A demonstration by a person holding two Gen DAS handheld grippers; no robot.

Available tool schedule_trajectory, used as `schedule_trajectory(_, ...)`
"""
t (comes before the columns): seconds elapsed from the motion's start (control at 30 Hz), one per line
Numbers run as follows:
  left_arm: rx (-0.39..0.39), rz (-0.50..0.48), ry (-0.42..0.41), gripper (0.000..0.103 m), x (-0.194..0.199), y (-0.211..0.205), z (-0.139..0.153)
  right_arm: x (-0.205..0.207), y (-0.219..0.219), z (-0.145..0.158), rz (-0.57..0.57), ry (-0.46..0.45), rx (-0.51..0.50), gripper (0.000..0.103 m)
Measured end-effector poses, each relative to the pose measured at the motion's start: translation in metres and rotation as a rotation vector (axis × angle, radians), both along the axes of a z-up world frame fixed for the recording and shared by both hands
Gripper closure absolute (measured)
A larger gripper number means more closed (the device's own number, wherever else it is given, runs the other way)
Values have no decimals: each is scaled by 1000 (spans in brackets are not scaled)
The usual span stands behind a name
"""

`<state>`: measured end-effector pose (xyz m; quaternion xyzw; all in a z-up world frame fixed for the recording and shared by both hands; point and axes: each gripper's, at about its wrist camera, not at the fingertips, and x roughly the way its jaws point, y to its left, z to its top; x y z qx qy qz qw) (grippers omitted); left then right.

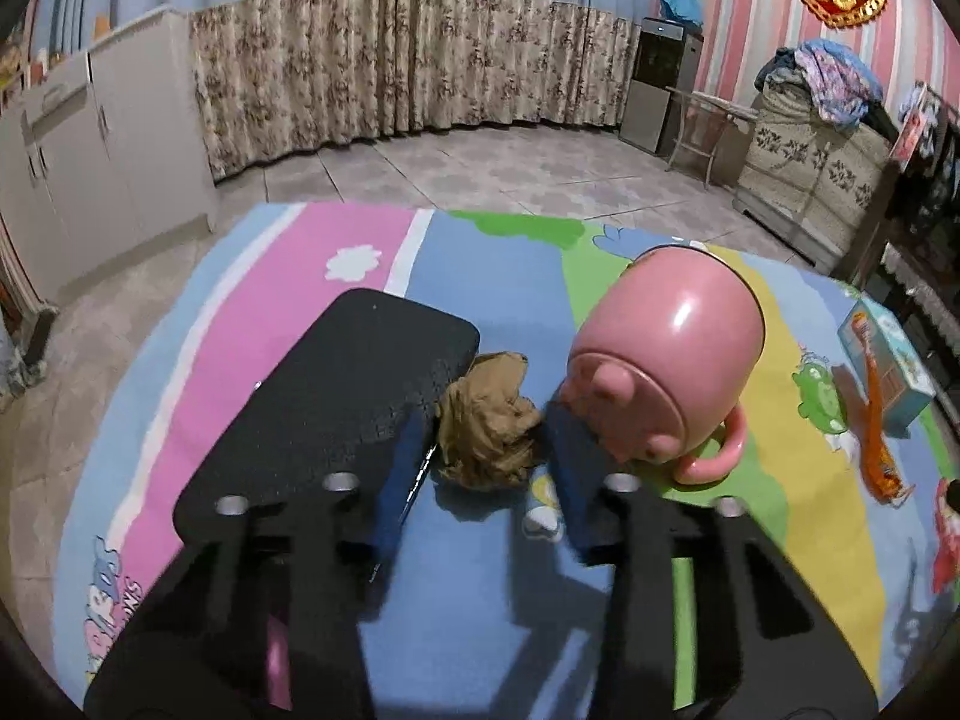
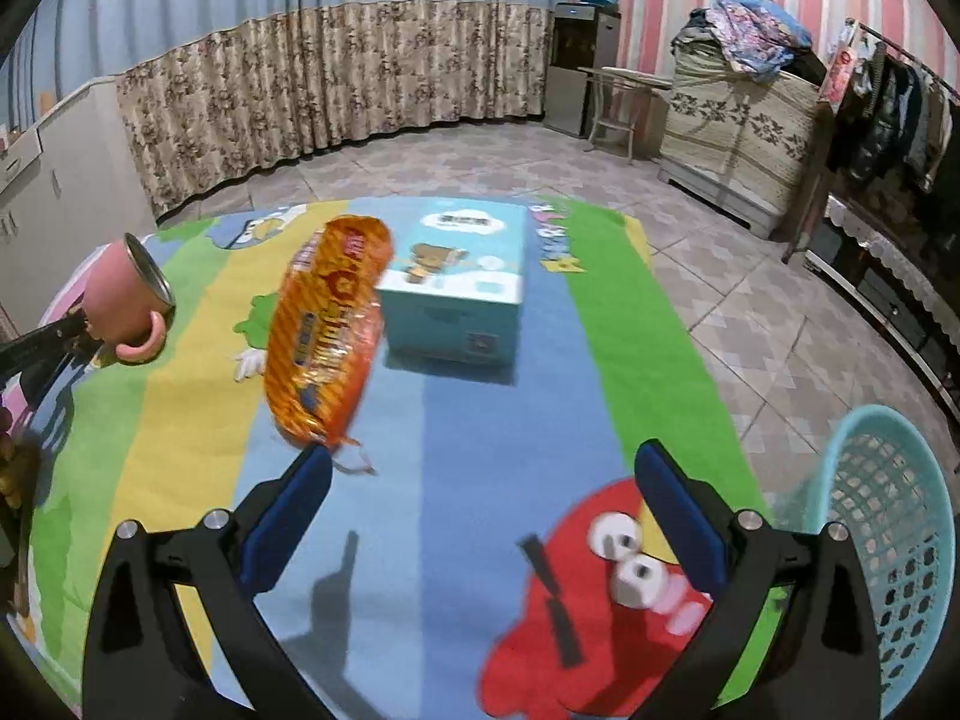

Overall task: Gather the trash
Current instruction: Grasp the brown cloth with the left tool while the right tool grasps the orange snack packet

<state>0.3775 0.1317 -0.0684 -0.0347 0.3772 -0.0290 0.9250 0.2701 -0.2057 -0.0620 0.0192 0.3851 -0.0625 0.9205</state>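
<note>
left gripper [image 1: 489, 420] clenched on brown paper wad [image 1: 487, 420], pink mug [image 1: 663, 360] at 2 o'clock | right gripper [image 2: 486, 480] released, orange wrapper [image 2: 327, 324] at 11 o'clock

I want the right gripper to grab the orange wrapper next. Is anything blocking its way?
Nothing visible does. The orange wrapper lies just ahead of the open right gripper, near its left finger; the tissue box sits behind the wrapper.

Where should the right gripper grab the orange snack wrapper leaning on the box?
Probably the orange snack wrapper by its crimped lower end, from the near side: that end is thin, free and closest to the open right gripper, while the top rests against the blue box.
</note>
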Motion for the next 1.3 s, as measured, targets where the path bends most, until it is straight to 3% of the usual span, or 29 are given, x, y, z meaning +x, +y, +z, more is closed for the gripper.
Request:
schedule_trajectory(0.07,-5,-7,-17,77,-4,0,2,5,9,-3,18,3,-5,4)
schedule_trajectory(0.2,72,-2,-63,77,-16,-8,9,19,29,-13,59,24,-15,4)
schedule_trajectory(0.4,45,27,-87,78,-25,0,15,45,54,-20,88,48,12,6)
schedule_trajectory(0.53,-11,61,-75,78,-23,17,14,61,61,-32,108,125,28,38)
schedule_trajectory(0.6,-23,69,-76,78,-23,21,14,58,58,-32,104,115,43,41)
schedule_trajectory(0.67,-19,72,-83,78,-24,21,15,54,54,-31,112,104,56,66)
schedule_trajectory(0.77,7,75,-95,78,-26,18,15,41,42,-26,124,84,111,74)
schedule_trajectory(1.07,44,94,-126,79,-40,3,31,-24,6,9,158,-2,109,77)
schedule_trajectory(1.17,21,67,-142,79,-55,-9,44,-49,-17,24,135,-42,117,77)
schedule_trajectory(1.3,62,32,-173,79,-79,-37,59,-79,-52,38,93,-88,141,77)
